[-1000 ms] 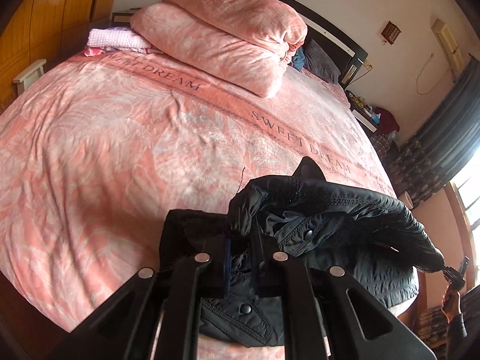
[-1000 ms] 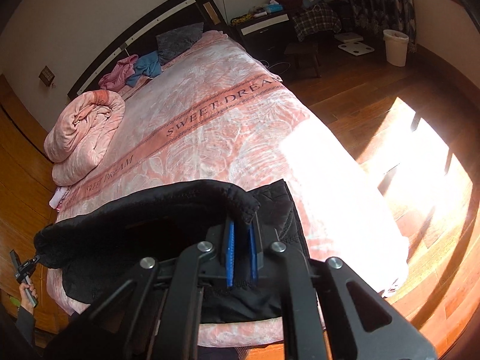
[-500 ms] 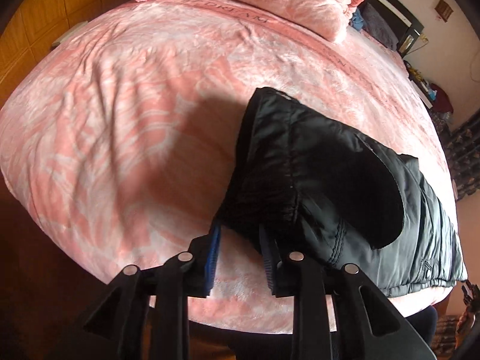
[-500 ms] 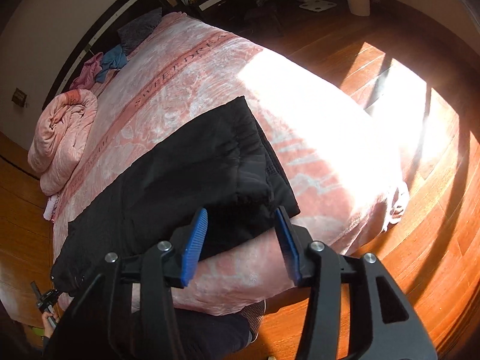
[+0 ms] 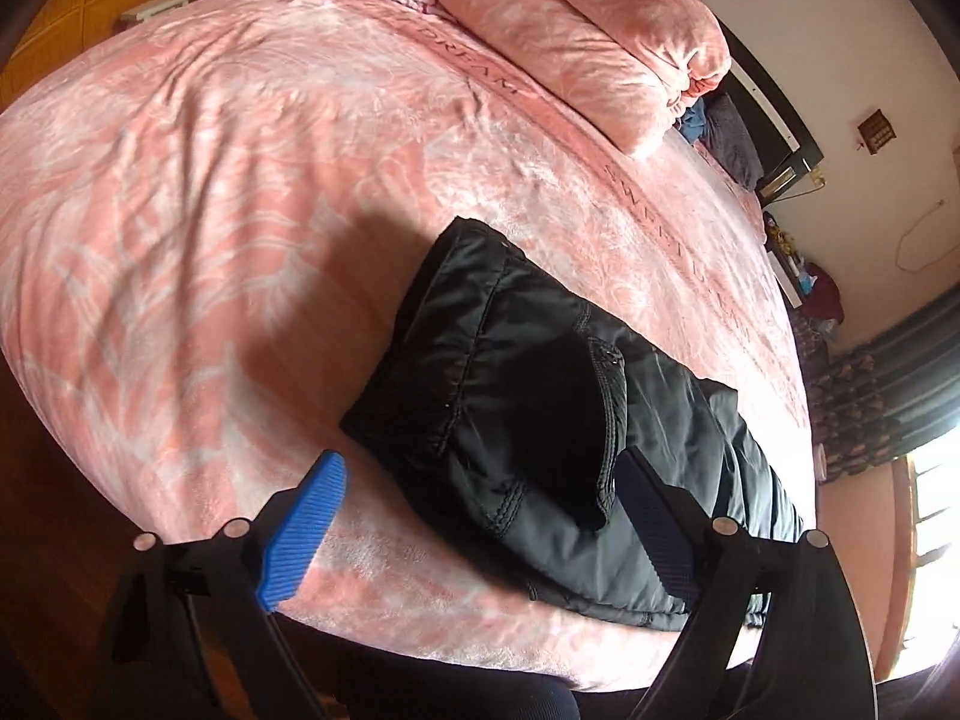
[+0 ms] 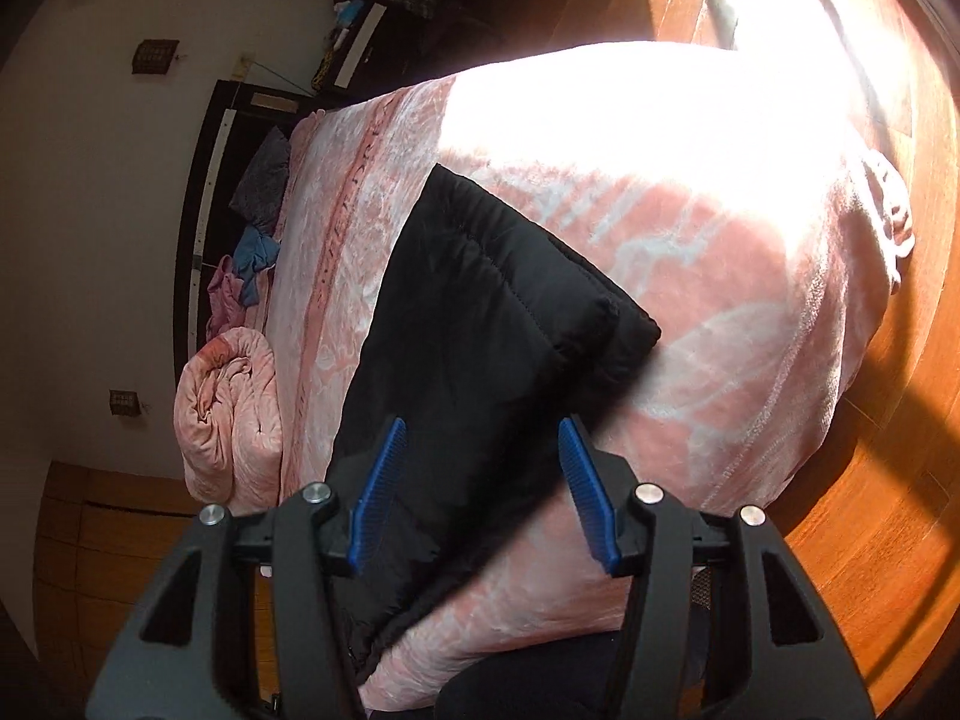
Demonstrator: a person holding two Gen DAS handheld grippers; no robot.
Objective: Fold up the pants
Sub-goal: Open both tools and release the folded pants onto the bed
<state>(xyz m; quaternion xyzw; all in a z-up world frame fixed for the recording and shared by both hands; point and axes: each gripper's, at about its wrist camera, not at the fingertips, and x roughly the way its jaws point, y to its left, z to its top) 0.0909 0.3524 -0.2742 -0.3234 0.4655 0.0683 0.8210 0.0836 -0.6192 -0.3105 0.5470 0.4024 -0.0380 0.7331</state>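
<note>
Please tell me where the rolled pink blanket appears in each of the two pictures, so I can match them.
Left wrist view: the rolled pink blanket lies at the top, right of centre, on the far part of the bed.
Right wrist view: the rolled pink blanket is at the left edge, a little below the middle, left of the black pants.
Shared landmark: the dark headboard stands just past the blanket in both.

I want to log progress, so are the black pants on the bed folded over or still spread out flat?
Folded over. The black pants lie on the pink bedspread doubled, one layer's edge stacked over another; both grippers are open, off the cloth.
</note>
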